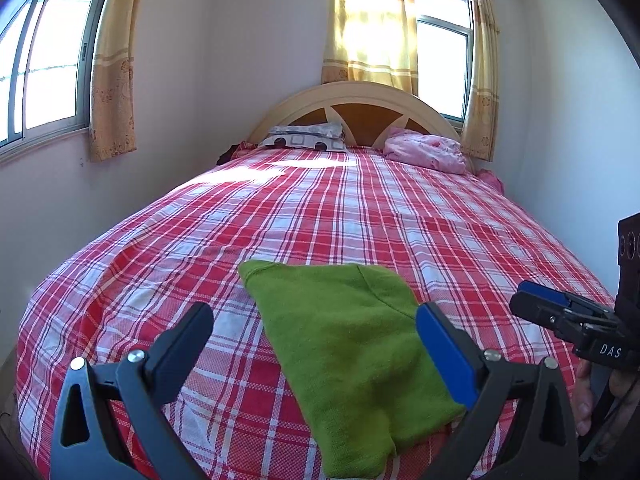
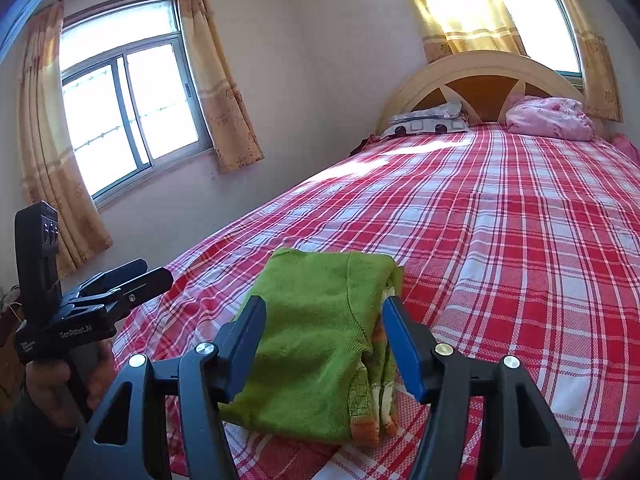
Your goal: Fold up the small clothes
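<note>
A folded green knit garment (image 1: 344, 344) lies flat on the red-and-white plaid bed near its foot. In the right wrist view the garment (image 2: 312, 340) shows orange and white trim along its right edge. My left gripper (image 1: 314, 316) hovers over it, open wide, with nothing between its pads. My right gripper (image 2: 323, 306) is also open, and the garment lies below and beyond its fingers without touching them. From the left wrist view the right gripper (image 1: 524, 300) hangs just right of the garment. The left gripper (image 2: 154, 272) is off the garment's left side, held by a hand (image 2: 60, 380).
The plaid bed sheet (image 1: 360, 220) stretches to a curved headboard (image 1: 356, 96). A grey patterned pillow (image 1: 306, 138) and a pink bundle (image 1: 426, 150) lie at the head. Curtained windows are on the left wall (image 1: 44, 64) and behind the headboard.
</note>
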Demonstrator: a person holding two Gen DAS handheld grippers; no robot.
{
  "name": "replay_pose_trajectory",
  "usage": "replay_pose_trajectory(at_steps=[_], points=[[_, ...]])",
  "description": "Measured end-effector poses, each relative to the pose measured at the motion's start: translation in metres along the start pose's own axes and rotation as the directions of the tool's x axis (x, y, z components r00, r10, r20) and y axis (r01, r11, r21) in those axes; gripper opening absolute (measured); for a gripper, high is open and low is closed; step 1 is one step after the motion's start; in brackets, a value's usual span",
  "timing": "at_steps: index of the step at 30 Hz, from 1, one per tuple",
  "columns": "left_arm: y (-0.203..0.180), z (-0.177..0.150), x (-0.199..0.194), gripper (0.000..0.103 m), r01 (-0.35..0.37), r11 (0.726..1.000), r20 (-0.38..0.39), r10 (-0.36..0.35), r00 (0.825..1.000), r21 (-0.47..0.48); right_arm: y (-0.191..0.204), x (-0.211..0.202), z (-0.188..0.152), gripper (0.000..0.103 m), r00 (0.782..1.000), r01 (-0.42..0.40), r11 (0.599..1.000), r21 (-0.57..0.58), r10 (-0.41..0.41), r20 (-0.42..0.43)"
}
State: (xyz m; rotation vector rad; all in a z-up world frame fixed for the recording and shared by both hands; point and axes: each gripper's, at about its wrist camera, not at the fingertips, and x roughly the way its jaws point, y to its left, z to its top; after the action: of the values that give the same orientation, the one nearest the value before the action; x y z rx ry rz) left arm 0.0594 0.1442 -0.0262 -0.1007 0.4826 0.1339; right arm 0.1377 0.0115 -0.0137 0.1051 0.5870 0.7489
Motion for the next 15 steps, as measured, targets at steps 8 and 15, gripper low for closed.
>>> replay_pose_trajectory(at_steps=[8, 15], points=[[0.0011, 0.0008, -0.0009, 0.103, 0.001, 1.0, -0.002, -0.001, 1.0, -0.002, 0.0017, 0.0013, -0.0021, 0.062, 1.0, -0.004, 1.0, -0.002, 0.004, -0.004], [0.0007, 0.0008, -0.0012, 0.103, -0.001, 1.0, -0.004, 0.001, 1.0, -0.002, 0.0016, 0.0016, -0.0043, 0.062, 1.0, -0.004, 1.0, -0.001, 0.004, -0.007]])
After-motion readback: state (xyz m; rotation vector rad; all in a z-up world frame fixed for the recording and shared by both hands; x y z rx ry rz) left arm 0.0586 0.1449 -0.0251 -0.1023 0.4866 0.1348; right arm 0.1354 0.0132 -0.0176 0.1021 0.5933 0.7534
